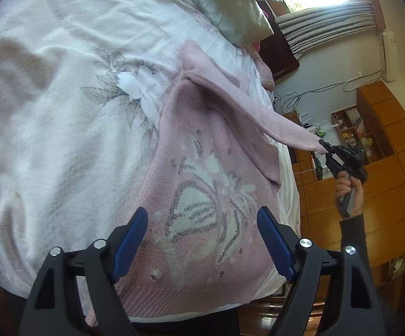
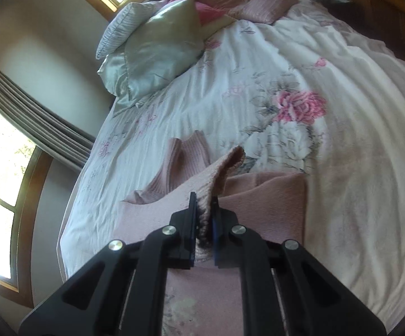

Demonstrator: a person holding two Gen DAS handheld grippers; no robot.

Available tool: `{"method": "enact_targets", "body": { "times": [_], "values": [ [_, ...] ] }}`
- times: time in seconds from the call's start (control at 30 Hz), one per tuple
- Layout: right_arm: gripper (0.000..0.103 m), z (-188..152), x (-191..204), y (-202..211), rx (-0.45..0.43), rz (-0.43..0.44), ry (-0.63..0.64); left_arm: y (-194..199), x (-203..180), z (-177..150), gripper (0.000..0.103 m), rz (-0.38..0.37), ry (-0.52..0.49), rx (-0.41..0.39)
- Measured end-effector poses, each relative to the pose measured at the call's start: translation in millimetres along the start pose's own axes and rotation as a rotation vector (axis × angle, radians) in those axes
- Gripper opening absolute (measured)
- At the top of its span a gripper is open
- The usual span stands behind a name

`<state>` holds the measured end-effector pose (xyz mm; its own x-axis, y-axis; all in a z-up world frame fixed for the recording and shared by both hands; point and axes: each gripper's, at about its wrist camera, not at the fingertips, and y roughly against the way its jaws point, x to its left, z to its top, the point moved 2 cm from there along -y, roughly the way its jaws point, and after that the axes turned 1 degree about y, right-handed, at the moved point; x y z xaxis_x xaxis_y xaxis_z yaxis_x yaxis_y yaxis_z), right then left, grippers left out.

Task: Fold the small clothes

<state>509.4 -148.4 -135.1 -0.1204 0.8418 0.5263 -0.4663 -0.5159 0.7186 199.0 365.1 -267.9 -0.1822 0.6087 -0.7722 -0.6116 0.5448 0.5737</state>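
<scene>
A small pink knit sweater point(image 1: 210, 184) with a white butterfly pattern lies flat on the bed. My left gripper point(image 1: 202, 218) hovers open above its lower half, blue pads wide apart with nothing between them. One pink sleeve point(image 1: 283, 128) is stretched out past the bed's edge, its cuff pinched in my right gripper point(image 1: 325, 147), which a hand holds. In the right wrist view the right gripper point(image 2: 204, 201) is shut on the ribbed sleeve cuff point(image 2: 216, 176), lifted over the sweater body point(image 2: 261, 204). The turtleneck collar point(image 2: 182, 162) lies beyond it.
The bed carries a white floral quilt point(image 2: 286, 84) and satin pillows point(image 2: 157, 53) at its head. Wooden cabinets point(image 1: 384, 168) and a cluttered desk point(image 1: 308, 128) stand beside the bed. Curtains point(image 2: 34, 120) and windows line the wall.
</scene>
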Motion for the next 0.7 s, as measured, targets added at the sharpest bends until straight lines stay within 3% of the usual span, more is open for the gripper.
{"method": "enact_targets", "body": {
  "times": [0.3, 0.37, 0.4, 0.43, 0.57, 0.7],
  "values": [
    [0.007, -49, -75, -58, 0.096, -0.047, -0.110, -12, -9, 11, 0.081, 0.009, -0.019, 0.005],
    [0.015, -59, -85, -70, 0.128, -0.052, -0.121, -20, -14, 16, 0.081, 0.006, -0.033, 0.020],
    [0.027, -63, -92, -75, 0.148, -0.078, -0.124, -24, -17, 19, 0.081, 0.002, -0.039, 0.030],
    [0.037, -64, -96, -74, 0.140, -0.104, -0.126, -29, -23, 23, 0.081, -0.006, -0.048, 0.042],
    [0.037, -55, -106, -29, 0.006, -0.057, -0.158, -49, -63, 54, 0.081, -0.026, -0.177, 0.049],
    [0.037, -60, -103, -18, 0.011, 0.015, -0.149, -84, -101, 98, 0.081, -0.082, -0.259, 0.054]
  ]
}}
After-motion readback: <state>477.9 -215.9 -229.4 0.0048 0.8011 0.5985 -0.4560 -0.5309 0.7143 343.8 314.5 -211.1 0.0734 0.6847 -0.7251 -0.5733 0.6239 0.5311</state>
